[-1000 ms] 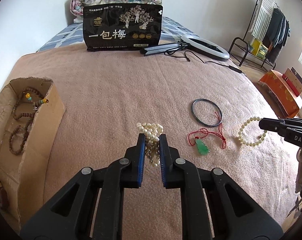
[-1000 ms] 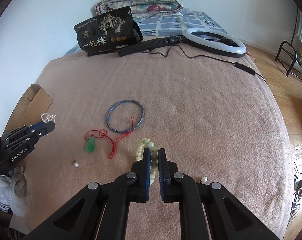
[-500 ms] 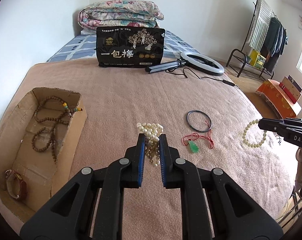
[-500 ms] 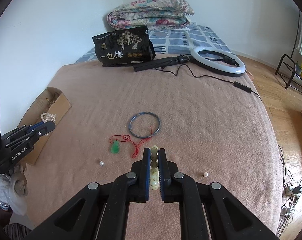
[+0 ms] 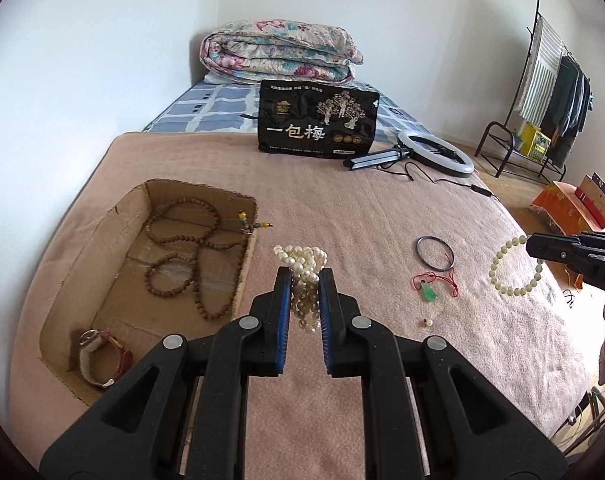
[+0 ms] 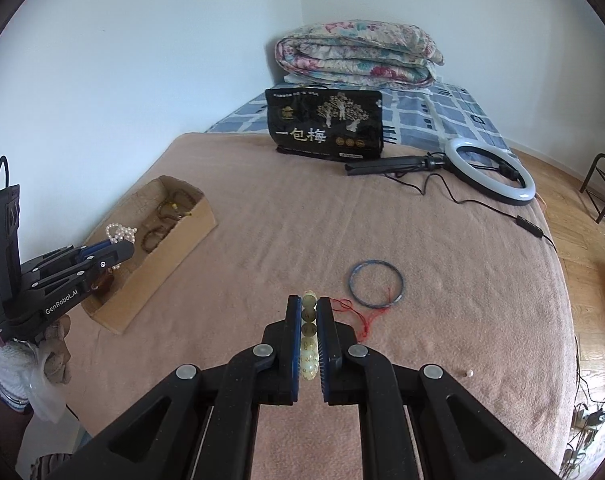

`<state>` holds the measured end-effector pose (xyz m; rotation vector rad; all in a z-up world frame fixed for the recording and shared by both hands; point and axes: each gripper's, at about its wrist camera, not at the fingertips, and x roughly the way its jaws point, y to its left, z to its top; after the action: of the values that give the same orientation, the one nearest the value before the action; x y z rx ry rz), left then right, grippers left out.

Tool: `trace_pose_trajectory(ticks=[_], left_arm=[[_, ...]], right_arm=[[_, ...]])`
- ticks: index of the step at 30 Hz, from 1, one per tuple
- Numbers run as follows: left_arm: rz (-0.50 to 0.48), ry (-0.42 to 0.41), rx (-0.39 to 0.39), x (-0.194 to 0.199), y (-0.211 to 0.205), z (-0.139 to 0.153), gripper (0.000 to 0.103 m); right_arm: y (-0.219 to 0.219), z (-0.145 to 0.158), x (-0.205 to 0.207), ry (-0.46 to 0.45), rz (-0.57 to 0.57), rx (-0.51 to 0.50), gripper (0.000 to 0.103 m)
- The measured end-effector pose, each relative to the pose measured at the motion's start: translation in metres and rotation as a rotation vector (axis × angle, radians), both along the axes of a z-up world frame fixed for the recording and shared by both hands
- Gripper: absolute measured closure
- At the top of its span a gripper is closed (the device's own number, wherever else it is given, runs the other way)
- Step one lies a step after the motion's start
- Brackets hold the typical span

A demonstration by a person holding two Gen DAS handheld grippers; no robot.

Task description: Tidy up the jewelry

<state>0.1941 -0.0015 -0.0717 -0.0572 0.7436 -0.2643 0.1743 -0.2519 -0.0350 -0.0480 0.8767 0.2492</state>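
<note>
My left gripper (image 5: pixel 304 276) is shut on a bunched white pearl necklace (image 5: pixel 302 264), held in the air just right of an open cardboard box (image 5: pixel 102 240). The box holds brown bead strings (image 5: pixel 182 240) and a watch (image 5: pixel 96 354). My right gripper (image 6: pixel 309 304) is shut on a pale green bead bracelet (image 6: pixel 308 332), lifted above the blanket; that bracelet (image 5: pixel 514 268) hangs from its tip at the right of the left wrist view. A dark bangle (image 5: pixel 435 253), a green pendant on red cord (image 5: pixel 429 292) and a loose pearl (image 5: pixel 427 322) lie on the pink blanket (image 5: pixel 342 200).
A black snack bag (image 5: pixel 318 122) stands at the back, with a ring light (image 5: pixel 436 152) and its cable beside it. A folded quilt (image 5: pixel 280 52) lies behind. Another loose pearl (image 6: pixel 469 373) sits near the bed's right edge. A gloved hand (image 6: pixel 30 364) holds the left gripper.
Both grippers have risen and drawn back with their jewelry still held. The box has come fully into the left wrist view, its inside and the watch now showing.
</note>
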Motion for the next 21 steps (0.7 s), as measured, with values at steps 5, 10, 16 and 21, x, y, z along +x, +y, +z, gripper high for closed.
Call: trace_pose_trajectory(ticks=[5,10,16,21], left_arm=[[0.040,-0.008,0.003,-0.007,0.029,0.003,0.091],[0.075,-0.012,0.013,-0.012,0.055,0.004,0.091],[0.116,-0.009,0.023,-0.013,0.083,0.003,0.091],[0.147,-0.001,0.025,-0.015,0.104,-0.002,0.091]], right_arm=[[0.030,0.006,0.002,-0.013,0.052,0.007,0.098],[0.061,0.012,0.007,-0.023,0.108,0.009,0.098],[0.099,0.012,0.013,-0.025,0.171,0.025,0.098],[0.130,0.009,0.022,-0.018,0.213,0.031,0.098]])
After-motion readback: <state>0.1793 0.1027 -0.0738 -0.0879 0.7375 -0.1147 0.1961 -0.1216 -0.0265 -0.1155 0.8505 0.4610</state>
